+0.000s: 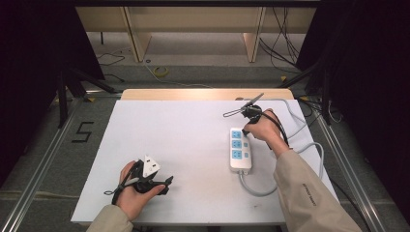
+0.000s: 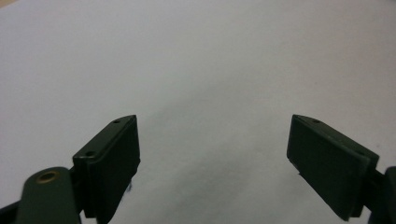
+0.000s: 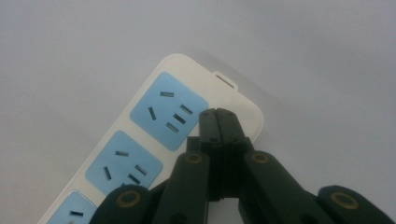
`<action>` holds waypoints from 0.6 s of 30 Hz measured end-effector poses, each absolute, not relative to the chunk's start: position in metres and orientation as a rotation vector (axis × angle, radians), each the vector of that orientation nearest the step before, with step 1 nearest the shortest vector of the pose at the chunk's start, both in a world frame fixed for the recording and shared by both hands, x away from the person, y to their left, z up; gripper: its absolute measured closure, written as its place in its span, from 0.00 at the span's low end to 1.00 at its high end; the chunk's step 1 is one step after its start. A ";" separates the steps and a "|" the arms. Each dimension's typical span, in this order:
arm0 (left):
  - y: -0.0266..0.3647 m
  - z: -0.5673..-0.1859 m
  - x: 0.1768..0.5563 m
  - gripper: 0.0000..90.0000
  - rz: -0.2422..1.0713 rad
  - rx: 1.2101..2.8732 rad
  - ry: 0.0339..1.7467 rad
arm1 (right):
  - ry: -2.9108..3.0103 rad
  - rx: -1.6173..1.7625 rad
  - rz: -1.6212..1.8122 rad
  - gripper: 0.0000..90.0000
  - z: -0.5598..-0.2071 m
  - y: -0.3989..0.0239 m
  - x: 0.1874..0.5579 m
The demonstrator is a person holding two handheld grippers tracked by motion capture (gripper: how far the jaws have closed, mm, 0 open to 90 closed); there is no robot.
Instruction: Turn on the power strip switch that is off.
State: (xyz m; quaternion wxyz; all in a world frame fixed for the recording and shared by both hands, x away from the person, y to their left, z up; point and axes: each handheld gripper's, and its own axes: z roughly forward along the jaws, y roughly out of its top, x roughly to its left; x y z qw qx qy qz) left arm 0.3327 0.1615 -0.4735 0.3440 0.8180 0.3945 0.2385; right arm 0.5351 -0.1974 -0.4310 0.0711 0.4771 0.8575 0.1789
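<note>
A white power strip [image 1: 240, 151] with three blue socket faces lies right of the table's middle. My right gripper [image 1: 245, 131] is shut, with nothing between its jaws. Its tips come down on the strip's far end. In the right gripper view the closed tips [image 3: 218, 115] sit on the white casing of the power strip [image 3: 140, 154], just beside the end socket [image 3: 168, 111]. I cannot tell whether they press on it. My left gripper [image 1: 167, 186] lies low near the front left edge, pointing right. Its jaws [image 2: 215, 158] stand wide open over bare white table.
The strip's grey cable [image 1: 258, 190] loops off its near end and runs round the right side toward the back. The white table board [image 1: 183, 130] ends close behind my left hand. Cables and wooden furniture legs [image 1: 138, 38] lie on the floor beyond.
</note>
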 end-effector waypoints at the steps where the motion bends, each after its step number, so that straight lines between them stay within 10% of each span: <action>1: 0.161 -0.474 0.333 0.19 0.619 2.123 1.026 | 2.578 1.435 0.537 1.00 -0.431 -0.197 0.535; 18: 0.160 -0.475 0.333 0.19 0.618 2.127 1.021 | 2.569 1.463 0.545 1.00 -0.433 -0.198 0.535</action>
